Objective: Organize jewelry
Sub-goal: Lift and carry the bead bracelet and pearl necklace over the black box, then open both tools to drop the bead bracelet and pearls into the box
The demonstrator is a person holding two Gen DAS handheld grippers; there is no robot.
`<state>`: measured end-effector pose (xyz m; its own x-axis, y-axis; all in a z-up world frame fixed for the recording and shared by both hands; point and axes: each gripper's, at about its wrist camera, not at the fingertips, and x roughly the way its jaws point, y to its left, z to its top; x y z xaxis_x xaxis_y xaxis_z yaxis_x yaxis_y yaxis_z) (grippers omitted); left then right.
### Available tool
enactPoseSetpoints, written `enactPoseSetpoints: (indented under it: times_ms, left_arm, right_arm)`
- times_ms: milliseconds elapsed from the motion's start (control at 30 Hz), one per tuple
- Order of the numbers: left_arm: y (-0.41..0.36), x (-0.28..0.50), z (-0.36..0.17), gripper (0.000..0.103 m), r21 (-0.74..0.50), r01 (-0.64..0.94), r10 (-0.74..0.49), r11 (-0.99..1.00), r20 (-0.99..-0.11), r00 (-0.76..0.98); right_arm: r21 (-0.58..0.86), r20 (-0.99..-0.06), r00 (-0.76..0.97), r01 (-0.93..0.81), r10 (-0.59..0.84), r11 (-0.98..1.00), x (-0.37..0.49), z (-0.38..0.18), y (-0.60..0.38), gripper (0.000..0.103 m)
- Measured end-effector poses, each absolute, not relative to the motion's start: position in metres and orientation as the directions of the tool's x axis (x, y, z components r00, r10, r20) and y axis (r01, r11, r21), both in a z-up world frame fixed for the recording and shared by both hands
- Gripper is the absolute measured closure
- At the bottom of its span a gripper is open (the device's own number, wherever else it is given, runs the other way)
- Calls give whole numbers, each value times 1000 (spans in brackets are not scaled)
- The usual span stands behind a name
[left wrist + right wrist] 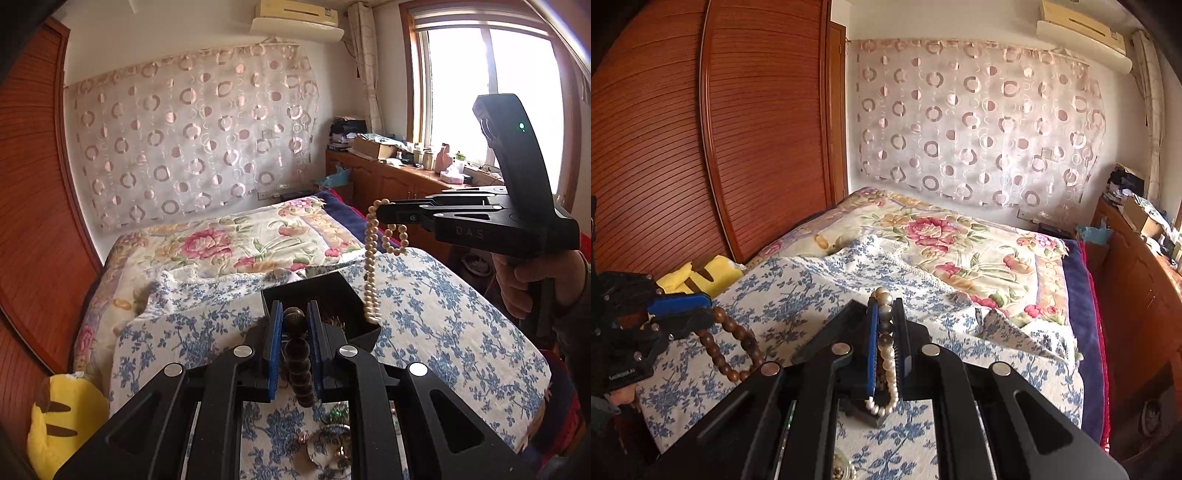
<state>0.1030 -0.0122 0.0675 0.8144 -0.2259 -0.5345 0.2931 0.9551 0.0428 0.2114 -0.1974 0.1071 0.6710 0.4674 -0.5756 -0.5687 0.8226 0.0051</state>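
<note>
The pearls [373,258] are pinched in the right tool [380,214], hanging with their low end at the box [332,295] rim; the left tool [295,314] clamps the wooden beads [299,365] nearer it.

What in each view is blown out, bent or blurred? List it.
Left wrist view: the window is blown out white, the wardrobe edge bows from fisheye distortion, and the pearl necklace stays sharp. Right wrist view: even, softer light, curved wardrobe slats, dark corners, no obvious motion blur.
</note>
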Motion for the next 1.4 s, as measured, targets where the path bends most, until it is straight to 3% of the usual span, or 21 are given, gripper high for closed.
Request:
enactPoseSetpoints:
  times_ms: [267, 600, 767, 1000, 1267, 1400]
  left_arm:
    - [-20, 122, 71, 91, 55, 300, -226, 952, -536, 814]
    - [-27, 159, 67, 91, 48, 319, -237, 947, -566, 790]
    - [-30, 176, 61, 91, 47, 324, -236, 945, -588, 774]
    - [-32, 196, 51, 91, -4, 331, -267, 944, -599, 754]
    - [-47, 211, 35, 90, 30, 330, -241, 944, -621, 746]
    - [-44, 209, 33, 84, 32, 314, -228, 949, -620, 751]
  right_arm:
    - [25, -587, 653, -577, 479, 817, 222, 106, -193, 94]
    - [65, -692, 553, -592, 464, 803, 229, 40, -175, 93]
    - [67, -692, 551, -595, 467, 801, 225, 35, -177, 75]
    - [95, -687, 563, -557, 459, 825, 224, 29, -209, 74]
    - [119, -706, 561, -507, 432, 854, 223, 5, -241, 74]
    - [127, -705, 558, -508, 438, 852, 218, -3, -245, 74]
